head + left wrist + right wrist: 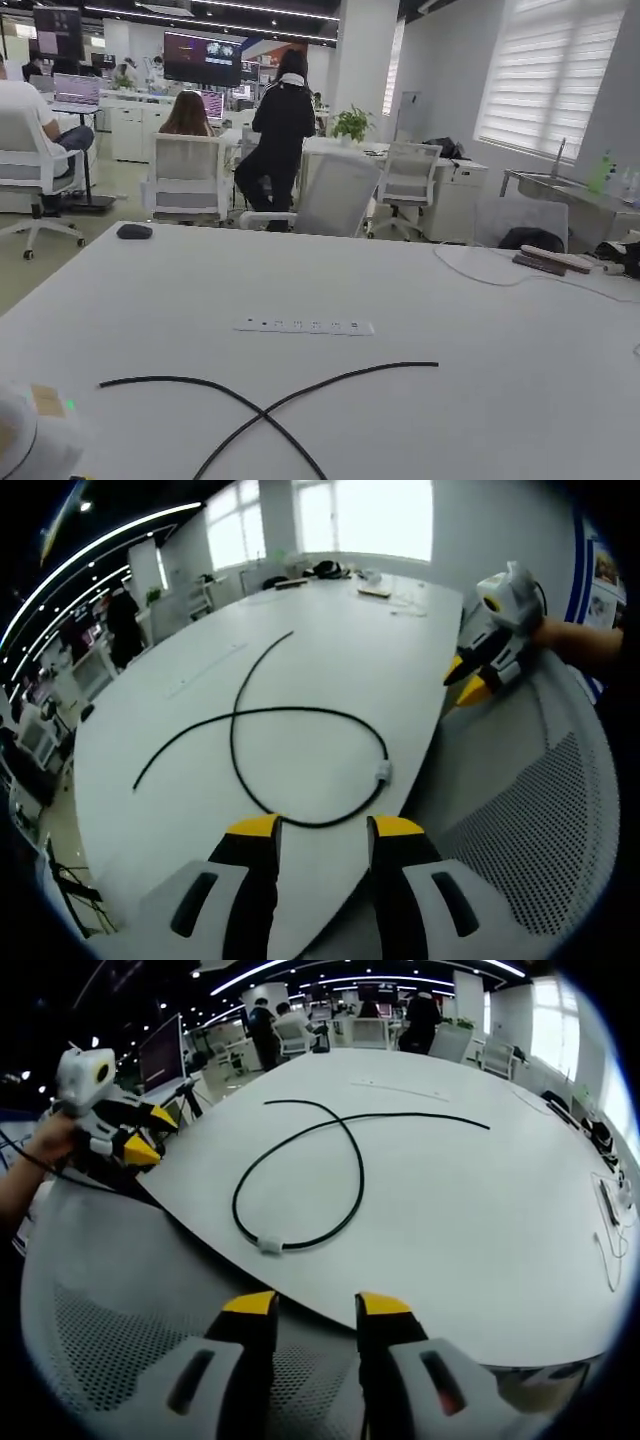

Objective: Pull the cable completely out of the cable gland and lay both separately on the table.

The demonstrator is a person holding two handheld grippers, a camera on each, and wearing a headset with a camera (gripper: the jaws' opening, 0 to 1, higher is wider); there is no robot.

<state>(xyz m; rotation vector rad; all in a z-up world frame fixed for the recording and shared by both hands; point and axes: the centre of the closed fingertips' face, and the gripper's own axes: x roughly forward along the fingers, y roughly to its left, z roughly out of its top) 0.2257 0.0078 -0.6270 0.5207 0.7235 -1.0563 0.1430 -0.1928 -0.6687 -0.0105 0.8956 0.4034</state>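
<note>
Black cable (262,410), white cable gland (270,1245), white table (450,300), yellow-tipped left gripper (322,828), yellow-tipped right gripper (316,1305)

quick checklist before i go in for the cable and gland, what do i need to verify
1. Gland located: the white cable gland sits on the black cable, near the table edge closest to the grippers: ok.
2. Left gripper: jaws open, nothing held: ok.
3. Right gripper: jaws open, nothing held: ok.
4. Grippers over the work: both hang off the table edge, above a mesh chair: not ok.
5. Cable free: it crosses itself once in a loop and nothing lies on it: ok.
6. How tightly the gland grips the cable: cannot tell.
</note>
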